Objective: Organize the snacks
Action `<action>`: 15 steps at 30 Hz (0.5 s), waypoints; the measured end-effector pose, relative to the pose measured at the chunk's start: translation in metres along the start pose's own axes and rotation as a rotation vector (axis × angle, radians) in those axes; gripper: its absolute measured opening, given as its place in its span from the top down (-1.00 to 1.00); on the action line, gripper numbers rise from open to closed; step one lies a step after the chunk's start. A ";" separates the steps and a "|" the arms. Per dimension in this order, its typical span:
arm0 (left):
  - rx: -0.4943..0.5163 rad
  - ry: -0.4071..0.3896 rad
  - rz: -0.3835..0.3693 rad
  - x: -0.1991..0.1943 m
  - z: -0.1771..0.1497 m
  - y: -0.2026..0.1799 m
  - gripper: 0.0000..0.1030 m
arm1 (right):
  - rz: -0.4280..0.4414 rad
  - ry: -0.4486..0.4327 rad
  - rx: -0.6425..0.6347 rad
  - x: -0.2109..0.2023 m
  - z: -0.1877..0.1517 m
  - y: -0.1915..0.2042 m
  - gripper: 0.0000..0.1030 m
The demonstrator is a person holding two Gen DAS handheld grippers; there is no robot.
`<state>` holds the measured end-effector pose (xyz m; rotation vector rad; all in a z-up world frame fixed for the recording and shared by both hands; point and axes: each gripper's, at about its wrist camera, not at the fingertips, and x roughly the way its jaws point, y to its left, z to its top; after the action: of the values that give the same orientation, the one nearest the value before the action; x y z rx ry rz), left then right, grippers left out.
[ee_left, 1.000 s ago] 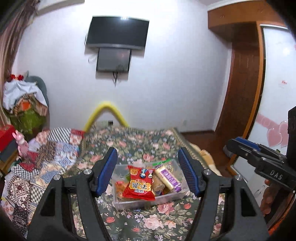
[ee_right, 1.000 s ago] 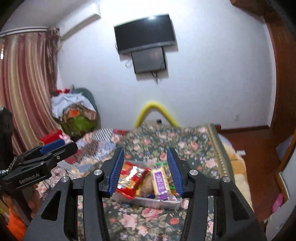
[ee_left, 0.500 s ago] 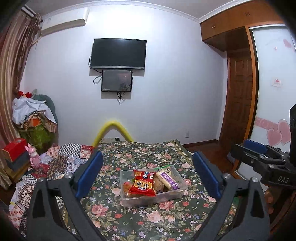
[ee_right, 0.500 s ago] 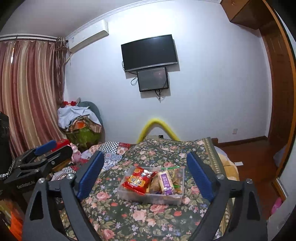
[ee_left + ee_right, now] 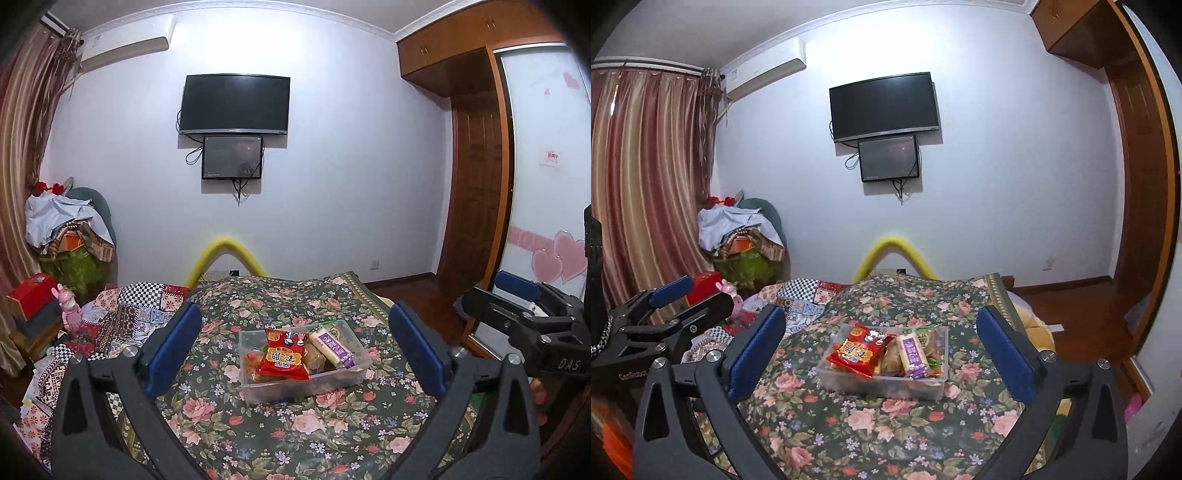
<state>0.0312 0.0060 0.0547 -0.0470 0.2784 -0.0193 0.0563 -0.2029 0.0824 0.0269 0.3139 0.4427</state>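
Observation:
A clear plastic box (image 5: 354,373) sits on the floral bedspread (image 5: 295,435). It holds a red snack bag (image 5: 283,356), a pale bar with a purple label (image 5: 331,346) and other snacks underneath. In the right wrist view the box (image 5: 934,387), red bag (image 5: 857,350) and purple bar (image 5: 911,351) show too. My left gripper (image 5: 295,349) is open wide and empty, held back from the box. My right gripper (image 5: 881,345) is open wide and empty as well. Each gripper shows at the other view's edge.
The bed's right edge drops to a wooden floor (image 5: 1082,314). A patchwork quilt (image 5: 122,314) covers the left side. A pile of clothes (image 5: 70,229), a red box (image 5: 31,293) and a pink toy (image 5: 70,310) stand at the left. A TV (image 5: 236,105) hangs on the far wall.
Both grippers have opened wider and pulled back and up from the box. The box and its snacks have stayed in place.

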 end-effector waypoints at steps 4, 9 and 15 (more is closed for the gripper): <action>0.006 0.003 0.002 0.000 -0.002 -0.001 -1.00 | 0.000 0.002 0.002 -0.001 -0.001 -0.001 -1.00; 0.000 0.013 -0.001 0.003 -0.003 0.000 -1.00 | 0.001 0.003 0.007 -0.002 -0.002 0.000 -1.00; -0.011 0.014 0.004 0.004 -0.004 0.000 -1.00 | -0.003 0.005 0.007 -0.001 -0.003 -0.001 -1.00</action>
<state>0.0338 0.0060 0.0502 -0.0571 0.2931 -0.0147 0.0548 -0.2047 0.0793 0.0326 0.3207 0.4391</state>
